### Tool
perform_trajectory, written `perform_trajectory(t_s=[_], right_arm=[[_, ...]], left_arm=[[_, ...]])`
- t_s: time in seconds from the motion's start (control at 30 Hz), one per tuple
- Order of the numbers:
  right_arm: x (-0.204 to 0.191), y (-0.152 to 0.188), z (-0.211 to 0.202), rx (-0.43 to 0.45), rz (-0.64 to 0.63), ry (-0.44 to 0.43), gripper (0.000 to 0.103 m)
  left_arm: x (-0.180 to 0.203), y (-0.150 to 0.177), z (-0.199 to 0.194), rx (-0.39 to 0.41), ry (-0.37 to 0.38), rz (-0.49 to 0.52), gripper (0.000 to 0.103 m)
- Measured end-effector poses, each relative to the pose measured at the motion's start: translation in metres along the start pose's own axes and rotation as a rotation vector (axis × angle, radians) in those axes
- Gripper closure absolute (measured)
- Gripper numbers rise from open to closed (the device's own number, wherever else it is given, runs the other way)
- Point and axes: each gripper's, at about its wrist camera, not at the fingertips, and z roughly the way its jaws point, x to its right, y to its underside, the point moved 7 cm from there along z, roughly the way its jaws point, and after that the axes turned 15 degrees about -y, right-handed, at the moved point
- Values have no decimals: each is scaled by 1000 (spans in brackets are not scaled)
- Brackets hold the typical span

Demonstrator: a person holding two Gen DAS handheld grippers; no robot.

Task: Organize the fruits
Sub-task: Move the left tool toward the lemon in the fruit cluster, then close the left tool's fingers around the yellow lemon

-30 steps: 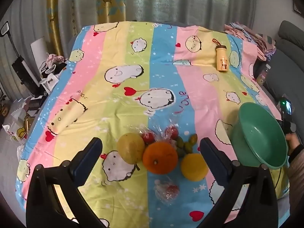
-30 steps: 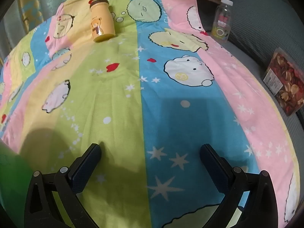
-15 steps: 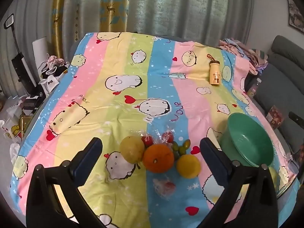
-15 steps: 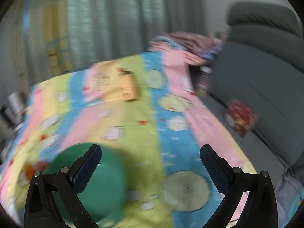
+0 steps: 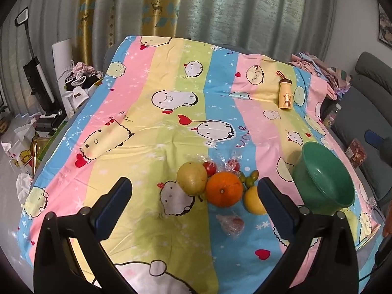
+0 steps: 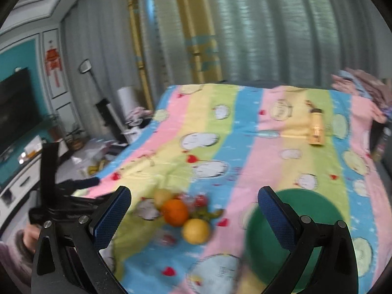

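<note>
1. While both tools hang above the cloth (image 5: 137, 132), the fruit lies in a tight heap near the middle of its near half: an orange (image 5: 224, 189), a pear (image 5: 192, 178) touching it on the left, and a lemon (image 5: 253, 200) touching it on the near right.
2. Behind the orange sit two small red fruits (image 5: 210, 167) in clear wrap and a few small green ones (image 5: 251, 177); another wrapped red fruit (image 5: 232, 223) lies apart, nearer the camera.
3. Left gripper (image 5: 193, 196) stands wide with nothing between its fingers, raised above the heap. Right gripper (image 6: 193, 210) is likewise wide and holds nothing; its view is blurred.
4. Handling, as I judge it: the orange, pear and lemon look firm, round and fairly heavy, so they may roll. Take each across its widest part, from above, with a moderate squeeze.
5. The wrapped red fruits look light and soft. Their film is likely slippery and crinkly; pinch the fruit itself, gently, not the loose wrap.
6. The small green fruits are tiny and bunched, so picking one alone may nudge its neighbours.
7. The bowl (image 5: 323, 183), green, sits to the right of the heap, near the cloth's right edge, tilted toward the left camera. Nothing shows inside it.
8. A yellow bottle (image 5: 285, 94) lies far right on the cloth, well apart from the fruit.
</note>
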Motion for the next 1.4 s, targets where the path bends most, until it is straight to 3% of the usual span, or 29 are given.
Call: perform_trajectory(t_s=[0.13, 0.4, 0.63, 0.8, 1.03, 1.4], right_arm=[[-9, 3, 11, -3, 0, -9, 0], [7, 58, 44, -189, 6, 113, 0], [19, 93, 63, -283, 28, 113, 0], [22, 112, 80, -333, 41, 99, 0], [32, 128, 99, -375, 82, 78, 0], [40, 124, 114, -371, 106, 31, 2]], left_arm=[[-9, 6, 4, -25, 19, -14, 0], [-8, 37, 34, -151, 85, 0, 0], [13, 59, 48, -226, 215, 2, 1], [24, 58, 51, -226, 244, 17, 1], [41, 60, 56, -256, 351, 12, 2], [47, 56, 77, -299, 393, -21, 8]])
